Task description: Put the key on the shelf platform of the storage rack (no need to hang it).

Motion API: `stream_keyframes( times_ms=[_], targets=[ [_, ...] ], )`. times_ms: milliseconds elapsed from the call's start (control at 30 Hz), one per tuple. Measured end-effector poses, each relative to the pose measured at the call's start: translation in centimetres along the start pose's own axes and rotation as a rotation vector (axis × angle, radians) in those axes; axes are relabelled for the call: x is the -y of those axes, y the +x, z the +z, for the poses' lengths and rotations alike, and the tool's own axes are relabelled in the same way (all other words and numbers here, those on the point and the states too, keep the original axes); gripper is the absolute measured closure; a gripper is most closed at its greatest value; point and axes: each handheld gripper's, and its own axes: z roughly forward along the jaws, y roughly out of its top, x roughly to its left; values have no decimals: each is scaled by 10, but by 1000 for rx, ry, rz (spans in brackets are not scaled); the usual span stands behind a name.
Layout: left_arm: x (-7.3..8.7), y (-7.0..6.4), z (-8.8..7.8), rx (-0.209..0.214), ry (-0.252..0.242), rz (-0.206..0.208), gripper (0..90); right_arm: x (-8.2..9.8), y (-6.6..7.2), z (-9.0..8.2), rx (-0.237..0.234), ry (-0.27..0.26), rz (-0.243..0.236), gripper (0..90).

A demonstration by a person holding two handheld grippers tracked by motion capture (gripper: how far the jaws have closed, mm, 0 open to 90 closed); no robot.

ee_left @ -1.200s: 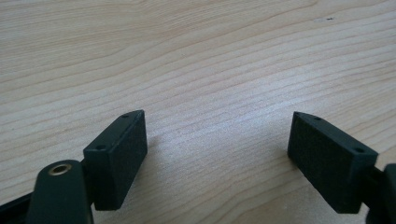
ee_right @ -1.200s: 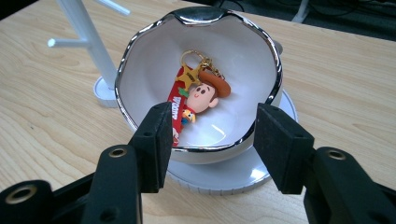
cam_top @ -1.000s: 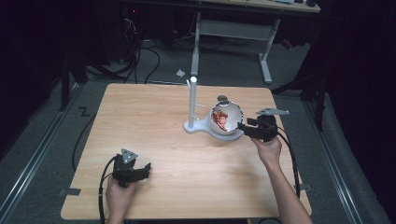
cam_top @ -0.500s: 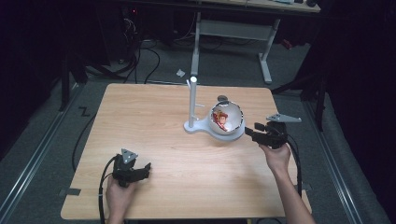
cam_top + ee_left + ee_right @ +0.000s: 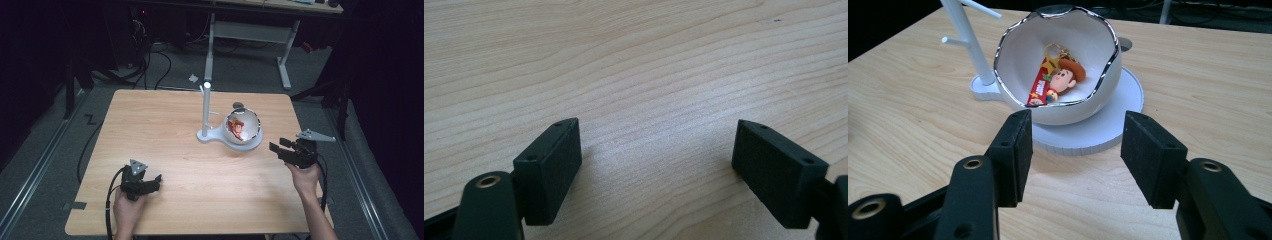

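Keychain (image 5: pixel 1058 82) is your thing here: a small cowboy figure with a red strap and a gold-coloured ring, lying inside the white eggshell-shaped bowl (image 5: pixel 1100 75), upper middle of the right gripper view. In the high view the bowl (image 5: pixel 254 131) sits right of centre on its round white base (image 5: pixel 227 143), with the white post (image 5: pixel 205 107) and its short pegs rising just to the left.

Your right gripper (image 5: pixel 1075 150) has its jaws apart with nothing between them, aimed at the bowl's open mouth from just outside the base; in the high view it (image 5: pixel 274 147) stands near the bowl, toward the right edge, not touching it. Your left gripper (image 5: pixel 656 155) also has its jaws wide apart and empty over bare table (image 5: pixel 634 60); in the high view it (image 5: pixel 155 181) sits at lower left, well apart from the stand.

Expect the keychain to be light, probably soft rubber in the figure and strap, with loose hardware at the ring that will swing once lifted. Take it by the figure's body or the strap; the ring end looks too thin and slippery for flat pads.

The bowl looks like thin hard ceramic or plastic with a jagged silver-edged rim (image 5: pixel 1013 35), so treat it as fragile. Whether it is fixed to the base I cannot tell; a nudge may tip it.
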Motion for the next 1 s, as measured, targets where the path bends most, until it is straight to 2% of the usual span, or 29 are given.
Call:
stream_keyframes(
  times_ms=[467, 1000],
  targets=[
    [0, 0, 0, 1, 0, 2, 202, 19, 8, -11, -33, -14, 3, 462],
    [0, 0, 0, 0, -1, 1, 202, 42, 25, -9, -65, -12, -15, 456]
  ],
)
